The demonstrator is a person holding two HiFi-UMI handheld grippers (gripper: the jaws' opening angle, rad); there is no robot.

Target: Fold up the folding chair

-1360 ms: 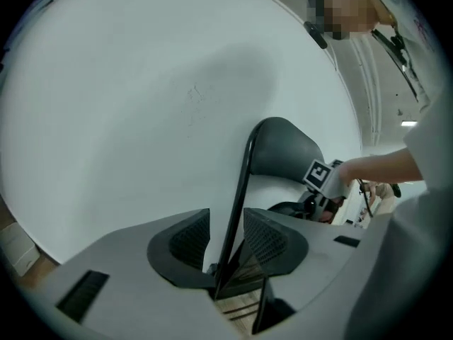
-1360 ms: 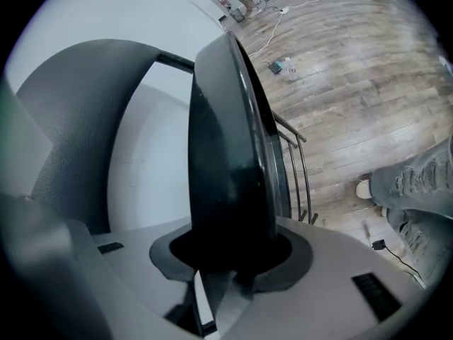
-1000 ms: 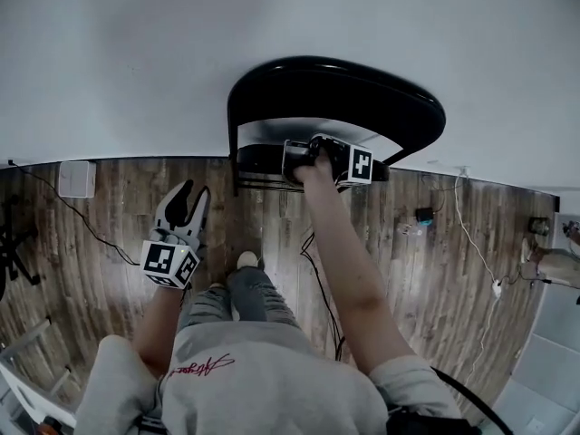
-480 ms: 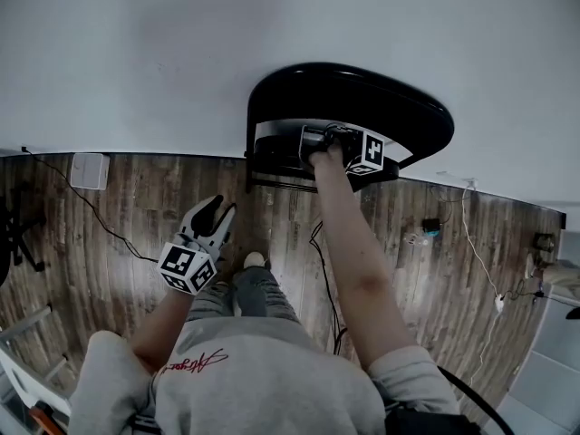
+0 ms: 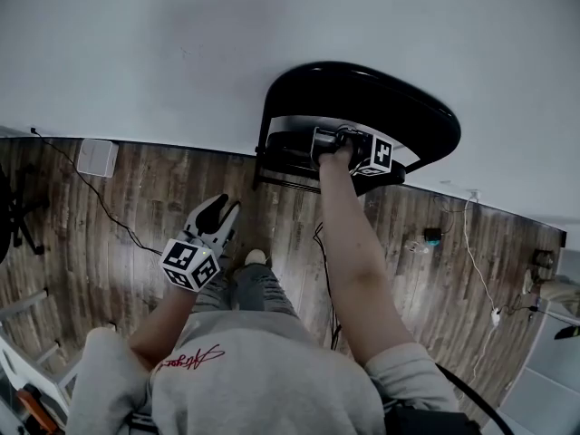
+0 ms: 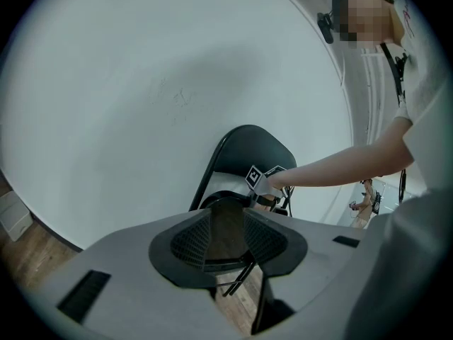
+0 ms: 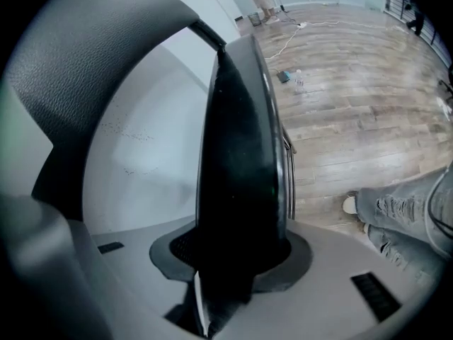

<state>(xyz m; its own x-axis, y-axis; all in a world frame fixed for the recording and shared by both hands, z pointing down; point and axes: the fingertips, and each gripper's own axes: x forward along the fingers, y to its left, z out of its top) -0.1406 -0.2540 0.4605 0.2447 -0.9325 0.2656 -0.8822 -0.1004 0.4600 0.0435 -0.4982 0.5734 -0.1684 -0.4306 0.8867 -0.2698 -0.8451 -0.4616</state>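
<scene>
Folding chair standing on wood floor, backed against wall. Right gripper reaching down, jaws pinching seat edge. Left gripper hanging beside, jaws spread, holding nothing. Step looking like seat lift; next move calling for swinging seat up toward backrest.

No words can be read. Red curly writing runs across the person's grey shirt, but it is too small and loopy to make out.

Black chair, brown plank floor (white wall)
</scene>
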